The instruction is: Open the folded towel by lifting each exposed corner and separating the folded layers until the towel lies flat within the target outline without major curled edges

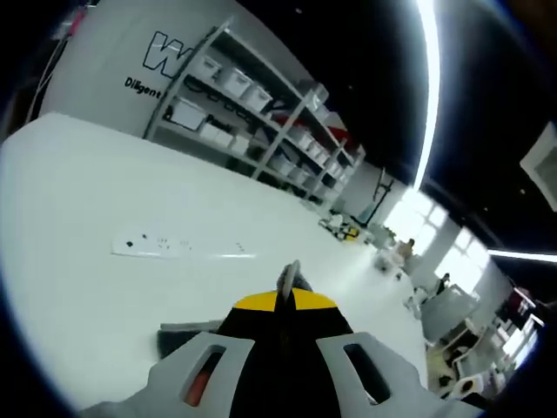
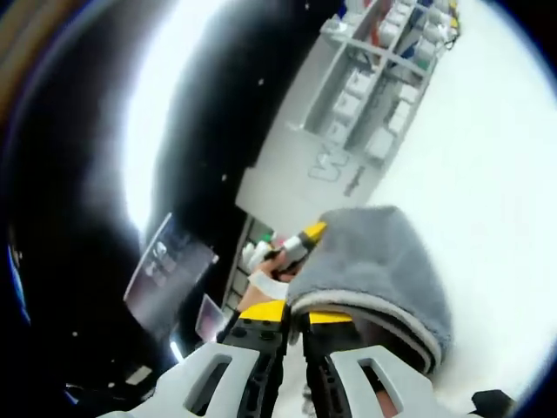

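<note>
Item: grey towel (image 2: 374, 261), clamped in our right tongs (image 2: 296, 252), raised off the white surface (image 1: 104, 200). Left tongs (image 1: 289, 277) closed, empty. Wall lettering (image 1: 152, 70): "W…", "Diligent…", partly legible.

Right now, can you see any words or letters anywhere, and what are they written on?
"W": a big outlined letter on the grey wall behind the shelves; the rest of the word is hidden.
"Diligent": small dark print under it; it looks like this, but it is blurred and cut off by the shelves.
In the right gripper view, the same wall shows the sign tilted and too blurred to read.
Labels on the shelf boxes: too small to read.
</note>
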`<state>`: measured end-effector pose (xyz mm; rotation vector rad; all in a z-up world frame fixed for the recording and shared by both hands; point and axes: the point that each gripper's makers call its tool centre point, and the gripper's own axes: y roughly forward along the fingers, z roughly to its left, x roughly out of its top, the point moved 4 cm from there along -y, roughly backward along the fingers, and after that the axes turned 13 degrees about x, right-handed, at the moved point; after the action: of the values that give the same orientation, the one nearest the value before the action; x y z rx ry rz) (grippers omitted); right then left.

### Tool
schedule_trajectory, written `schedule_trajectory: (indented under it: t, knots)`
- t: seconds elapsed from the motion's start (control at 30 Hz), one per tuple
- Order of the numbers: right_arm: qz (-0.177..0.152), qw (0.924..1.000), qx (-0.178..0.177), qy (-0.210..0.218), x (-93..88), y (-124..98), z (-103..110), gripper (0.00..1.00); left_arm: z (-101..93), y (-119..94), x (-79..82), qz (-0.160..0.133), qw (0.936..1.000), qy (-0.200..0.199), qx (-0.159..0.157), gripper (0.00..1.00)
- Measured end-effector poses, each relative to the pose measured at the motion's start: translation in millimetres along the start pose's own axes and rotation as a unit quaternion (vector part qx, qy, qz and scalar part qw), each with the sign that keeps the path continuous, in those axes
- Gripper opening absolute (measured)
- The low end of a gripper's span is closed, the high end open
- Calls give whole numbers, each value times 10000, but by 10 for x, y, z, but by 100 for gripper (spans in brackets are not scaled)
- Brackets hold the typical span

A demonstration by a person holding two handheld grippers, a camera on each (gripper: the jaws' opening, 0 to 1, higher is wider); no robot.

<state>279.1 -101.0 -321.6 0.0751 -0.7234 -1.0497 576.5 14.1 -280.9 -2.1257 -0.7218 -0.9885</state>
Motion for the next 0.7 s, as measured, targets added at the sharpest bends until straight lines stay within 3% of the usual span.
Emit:
schedule_trajectory:
  t: [0.7]
  knots:
    - [-493,9987,94,104,362,-240,-43,3,-570,392,88,36,9994,343,-28,2]
